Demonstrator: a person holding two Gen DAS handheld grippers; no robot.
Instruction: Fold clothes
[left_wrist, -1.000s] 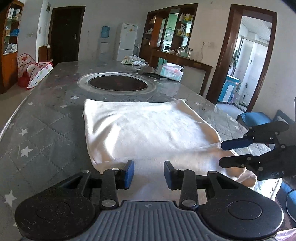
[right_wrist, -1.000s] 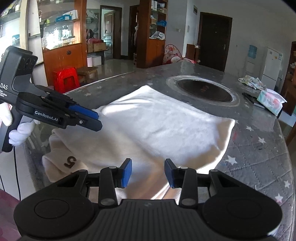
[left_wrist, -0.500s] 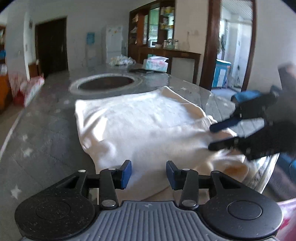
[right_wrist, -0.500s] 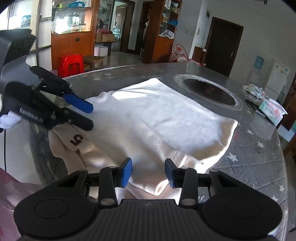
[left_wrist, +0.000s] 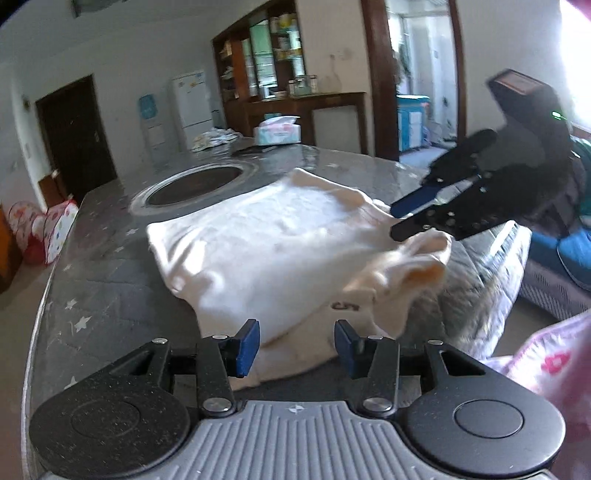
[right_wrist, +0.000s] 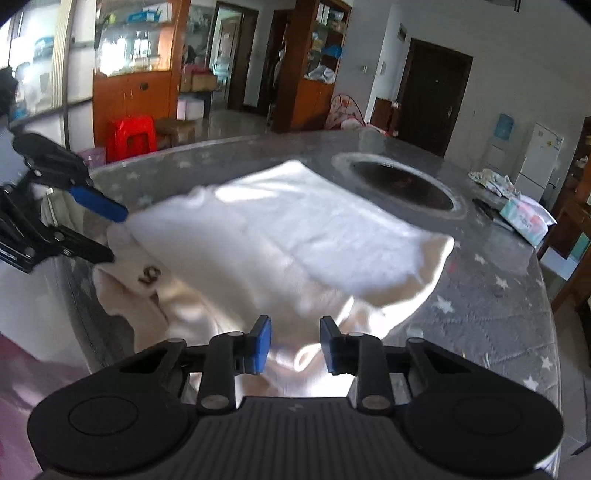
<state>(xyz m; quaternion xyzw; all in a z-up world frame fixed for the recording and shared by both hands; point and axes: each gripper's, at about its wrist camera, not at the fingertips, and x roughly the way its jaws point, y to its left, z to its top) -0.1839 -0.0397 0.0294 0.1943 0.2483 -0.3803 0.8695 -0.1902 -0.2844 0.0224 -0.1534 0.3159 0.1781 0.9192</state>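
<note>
The cream garment (left_wrist: 280, 240) lies partly folded on the star-quilted table (left_wrist: 110, 266), its bunched near edge spilling over the rim just ahead of both tools. The left gripper (left_wrist: 297, 341) has just been opening and stands spread with cloth between its pads unpinched; the right gripper (right_wrist: 295, 345) has just been closing, still parted over a fold. Closing on too few layers could drag the fold apart, or tip the overhang off the edge

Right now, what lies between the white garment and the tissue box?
The round dark inset in the table, between the white garment and the tissue box; right wrist view.
</note>
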